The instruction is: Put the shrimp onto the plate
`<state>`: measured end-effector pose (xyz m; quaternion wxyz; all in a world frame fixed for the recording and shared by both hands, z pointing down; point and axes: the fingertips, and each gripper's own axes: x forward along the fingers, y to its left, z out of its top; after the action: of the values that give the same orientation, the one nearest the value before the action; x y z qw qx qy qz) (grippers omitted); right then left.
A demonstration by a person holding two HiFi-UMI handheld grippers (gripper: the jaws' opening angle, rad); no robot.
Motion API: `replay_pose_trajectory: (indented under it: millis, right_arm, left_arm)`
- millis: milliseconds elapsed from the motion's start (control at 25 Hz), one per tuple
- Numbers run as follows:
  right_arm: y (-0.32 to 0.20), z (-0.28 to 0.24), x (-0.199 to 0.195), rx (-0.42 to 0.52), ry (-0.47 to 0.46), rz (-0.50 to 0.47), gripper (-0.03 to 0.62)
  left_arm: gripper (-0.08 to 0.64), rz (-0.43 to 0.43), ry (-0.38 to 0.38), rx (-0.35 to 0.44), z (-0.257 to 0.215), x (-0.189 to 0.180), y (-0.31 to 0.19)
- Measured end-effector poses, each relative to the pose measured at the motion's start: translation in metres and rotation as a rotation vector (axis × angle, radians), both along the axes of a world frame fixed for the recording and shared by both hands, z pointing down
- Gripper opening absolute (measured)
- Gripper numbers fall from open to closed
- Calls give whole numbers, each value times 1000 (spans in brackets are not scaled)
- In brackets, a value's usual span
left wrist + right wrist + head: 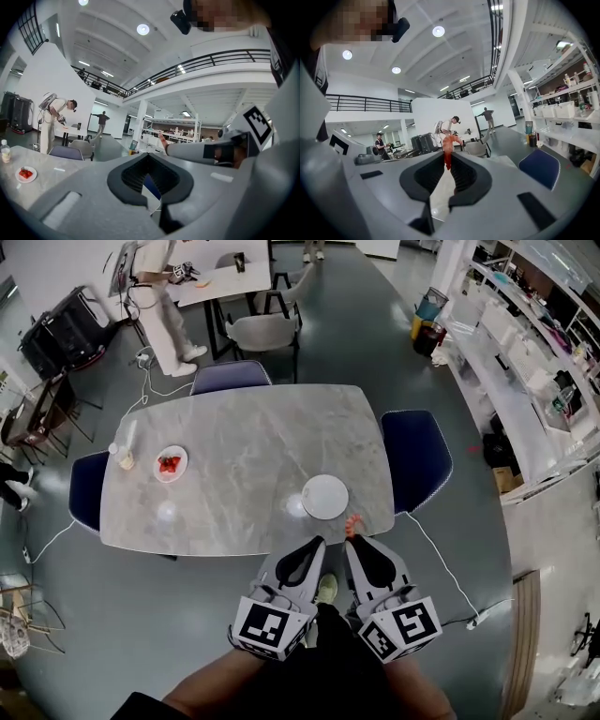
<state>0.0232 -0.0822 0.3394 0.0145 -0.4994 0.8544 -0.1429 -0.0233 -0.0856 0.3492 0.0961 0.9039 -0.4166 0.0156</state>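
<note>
An orange shrimp (353, 523) sticks up from the tips of my right gripper (352, 538), which is shut on it just off the table's near edge. In the right gripper view the shrimp (448, 143) stands pinched between the jaws of the right gripper (447, 158). The empty white plate (324, 496) lies on the marble table (244, 442), just beyond and left of the shrimp. My left gripper (315, 545) hovers beside the right one, shut and empty. From the left gripper view (148, 157) I see the right gripper (187, 150) with the shrimp (162, 140) at its tip.
A small plate with red shrimp (170, 463) and a bottle (125, 456) sit at the table's left end. Blue chairs stand at the right (416, 457), far side (230, 376) and left (86, 488). A person (164, 296) stands far back; shelving (525, 362) lines the right.
</note>
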Motion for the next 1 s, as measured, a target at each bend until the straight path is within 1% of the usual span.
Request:
replay_pose_trajectory:
  millis: [400, 680, 760, 1000]
  right_arm:
    - [-91, 36, 28, -77, 6, -69, 44]
    - [-125, 63, 26, -137, 26, -101, 44]
    - [-134, 76, 24, -152, 41, -100, 44]
    - [-154, 131, 24, -226, 92, -48, 44]
  left_arm:
    - [8, -93, -26, -57, 29, 23, -87]
    - [8, -134, -40, -98, 49, 26, -122]
    - [8, -130, -42, -98, 59, 24, -131]
    - [8, -95, -57, -121, 101, 19, -159]
